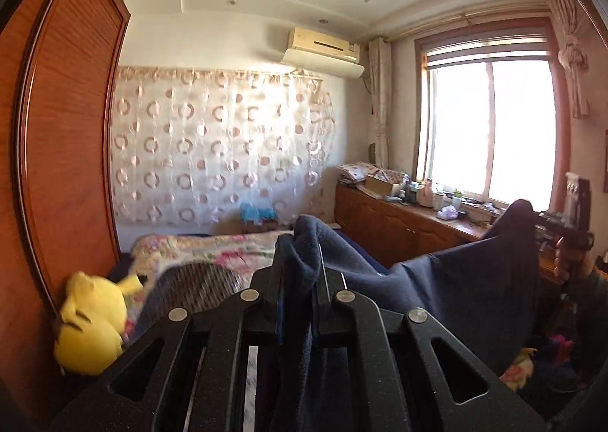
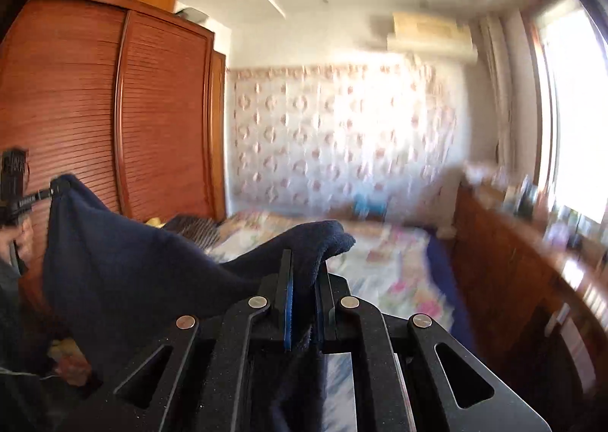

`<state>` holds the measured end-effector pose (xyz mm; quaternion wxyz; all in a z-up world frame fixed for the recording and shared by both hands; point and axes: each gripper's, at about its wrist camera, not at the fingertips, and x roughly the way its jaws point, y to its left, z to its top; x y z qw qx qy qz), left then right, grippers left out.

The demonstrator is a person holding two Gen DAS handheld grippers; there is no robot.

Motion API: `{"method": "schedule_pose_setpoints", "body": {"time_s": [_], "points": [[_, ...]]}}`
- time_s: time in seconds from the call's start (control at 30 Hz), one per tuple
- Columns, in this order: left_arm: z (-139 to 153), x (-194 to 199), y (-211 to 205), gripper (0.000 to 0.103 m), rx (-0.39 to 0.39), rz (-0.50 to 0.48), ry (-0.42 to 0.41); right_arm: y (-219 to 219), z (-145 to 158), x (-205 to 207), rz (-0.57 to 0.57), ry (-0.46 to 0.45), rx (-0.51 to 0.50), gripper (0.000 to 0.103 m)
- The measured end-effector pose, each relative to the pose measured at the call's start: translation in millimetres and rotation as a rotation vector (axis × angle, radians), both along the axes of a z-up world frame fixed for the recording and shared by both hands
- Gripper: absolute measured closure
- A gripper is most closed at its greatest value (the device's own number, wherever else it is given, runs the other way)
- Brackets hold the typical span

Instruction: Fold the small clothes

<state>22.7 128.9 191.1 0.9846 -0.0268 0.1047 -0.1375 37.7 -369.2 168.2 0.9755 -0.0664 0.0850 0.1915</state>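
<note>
Both grippers are up in the air with a dark navy fleece garment (image 1: 437, 280) strung between them, well above the bed (image 1: 212, 249) with its floral quilt. The left gripper (image 1: 302, 265) has its jaws clamped on one bunched corner of the fleece, cloth spilling over the fingertips and hanging down between them. The right gripper (image 2: 304, 268) is pinched tight on the other corner the same way, a fold flopping forward over the tips. From the left wrist view the right gripper (image 1: 547, 227) shows at the far right, the fabric sagging in a shallow curve toward it. The right wrist view is smeared by motion, so the garment's exact type is hard to call. A yellow Pikachu plush (image 1: 91, 325) sits at the bed's near left edge, beside the wooden wardrobe (image 1: 68, 128).
</note>
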Motion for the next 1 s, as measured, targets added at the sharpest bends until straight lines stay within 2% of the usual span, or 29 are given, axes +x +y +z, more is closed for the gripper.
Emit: {"method": "schedule_pose_setpoints", "body": {"time_s": [0.07,0.1,0.13,0.17,0.27,0.33,0.37,0.4,0.5,0.57,0.63,0.77,0.93,1.0], "points": [[10,49,-5,0.093,0.049,0.062,0.012,5,32,30,-0.005,-0.010,-0.019,0.095],[8,79,-12,0.092,0.092,0.073,0.043,11,42,53,-0.019,0.002,-0.043,0.095],[-1,111,-16,0.090,0.118,0.075,0.086,18,46,79,-0.048,0.012,-0.071,0.095],[-17,147,-19,0.082,0.129,0.091,0.126,27,45,109,-0.080,0.031,-0.097,0.095],[-74,213,-17,0.060,0.116,0.068,0.265,53,6,206,-0.158,0.202,-0.186,0.078],[-119,238,-13,0.059,0.101,0.086,0.368,60,-43,262,-0.245,0.341,-0.218,0.074],[-134,238,-15,0.057,0.100,0.079,0.392,60,-68,280,-0.278,0.405,-0.217,0.074],[-153,238,-13,0.049,0.094,0.065,0.414,59,-87,290,-0.299,0.441,-0.208,0.074],[-175,224,-19,0.028,0.107,0.047,0.450,57,-138,297,-0.273,0.528,-0.154,0.074],[-180,209,-27,0.027,0.116,0.028,0.459,61,-162,291,-0.260,0.554,-0.193,0.074],[-183,197,-32,0.027,0.120,0.017,0.463,55,-173,290,-0.242,0.559,-0.199,0.074],[-190,177,-35,0.027,0.131,0.009,0.480,44,-182,276,-0.191,0.555,-0.152,0.074],[-216,140,-33,0.027,0.130,-0.005,0.536,20,-196,247,-0.113,0.544,-0.099,0.074],[-226,121,-30,0.027,0.133,-0.004,0.548,21,-206,236,-0.092,0.541,-0.107,0.073]]}}
